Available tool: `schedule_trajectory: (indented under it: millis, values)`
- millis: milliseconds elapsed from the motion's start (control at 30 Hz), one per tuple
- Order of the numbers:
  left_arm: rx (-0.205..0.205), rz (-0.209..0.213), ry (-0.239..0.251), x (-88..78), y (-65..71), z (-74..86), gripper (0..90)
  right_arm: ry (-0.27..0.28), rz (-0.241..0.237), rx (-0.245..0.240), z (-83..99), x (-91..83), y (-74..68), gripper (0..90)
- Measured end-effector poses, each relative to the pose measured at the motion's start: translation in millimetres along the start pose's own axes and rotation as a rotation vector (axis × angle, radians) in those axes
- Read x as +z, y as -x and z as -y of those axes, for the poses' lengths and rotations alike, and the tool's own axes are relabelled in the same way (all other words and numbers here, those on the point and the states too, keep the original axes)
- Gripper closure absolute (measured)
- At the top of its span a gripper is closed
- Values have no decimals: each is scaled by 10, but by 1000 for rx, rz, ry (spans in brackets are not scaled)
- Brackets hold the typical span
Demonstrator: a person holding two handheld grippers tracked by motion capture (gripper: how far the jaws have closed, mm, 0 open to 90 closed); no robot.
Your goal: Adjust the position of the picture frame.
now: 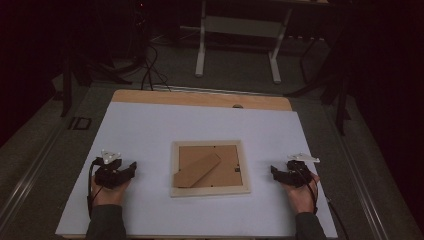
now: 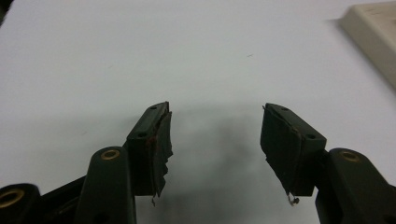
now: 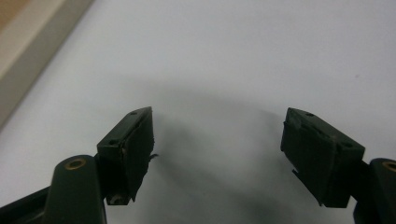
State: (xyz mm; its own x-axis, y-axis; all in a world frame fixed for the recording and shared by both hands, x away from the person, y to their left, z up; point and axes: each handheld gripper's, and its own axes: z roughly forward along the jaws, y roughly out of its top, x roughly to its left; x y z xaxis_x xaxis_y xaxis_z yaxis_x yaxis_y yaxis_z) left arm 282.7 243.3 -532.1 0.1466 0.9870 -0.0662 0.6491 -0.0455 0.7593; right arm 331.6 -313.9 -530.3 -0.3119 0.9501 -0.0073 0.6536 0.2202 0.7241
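— Where's the picture frame (image 1: 210, 168)?
— Mid-worktop (image 1: 150, 130), face down, long side running left to right — its stand slants up to the right.
— Claws?
— Left claw (image 1: 131, 168) and right claw (image 1: 275, 171) both spread, empty.

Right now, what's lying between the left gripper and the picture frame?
Nothing: in the high view only bare white table top separates the left gripper from the picture frame, which lies face down. The left gripper view shows the same bare stretch.

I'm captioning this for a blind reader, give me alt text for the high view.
A picture frame lies face down mid-table on a white sheet, its brown backing and stand showing. A person's hands rest either side, apart from it, holding the open left tongs and right tongs.
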Motion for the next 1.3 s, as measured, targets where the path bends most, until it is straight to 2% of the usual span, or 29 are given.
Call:
schedule_trajectory:
  millis: [133,167,200,300,367,433,567,633,667,800,900,933,967,1000,1167,1300]
  values:
    - [21,3,38,-65,47,-13,473,9,1,4,-14,-37,-8,250]
    - [34,14,42,-97,63,-36,485,13,-3,12,-21,-57,-3,256]
    - [34,14,42,-97,63,-36,485,13,-3,12,-21,-57,-3,256]
    - [71,14,59,-155,105,-70,485,32,-10,38,-46,-120,23,288]
    - [77,20,60,-163,114,-76,485,38,-11,41,-51,-134,27,297]
    - [93,55,66,-172,156,-94,486,47,-24,31,-67,-170,15,349]
    - [122,87,76,-179,218,-91,485,46,-38,-13,-74,-162,-27,394]
    - [126,103,76,-180,234,-93,486,37,-46,-25,-75,-151,-53,416]
    - [127,142,81,-192,257,-98,496,37,-50,-29,-75,-150,-68,427]
    - [142,196,93,-239,293,-109,525,46,-67,-59,-95,-166,-135,470]
    - [146,216,98,-257,308,-112,552,51,-78,-76,-111,-180,-176,494]
    - [155,235,95,-262,324,-109,563,52,-84,-80,-114,-183,-188,502]
    - [155,235,95,-262,324,-109,583,51,-92,-84,-117,-188,-200,512]
    - [170,258,84,-257,347,-103,603,52,-104,-85,-120,-190,-211,519]
    - [216,280,61,-243,430,-89,636,50,-142,-105,-130,-192,-272,556]
    - [254,330,50,-245,518,-74,679,43,-166,-120,-137,-191,-326,601]
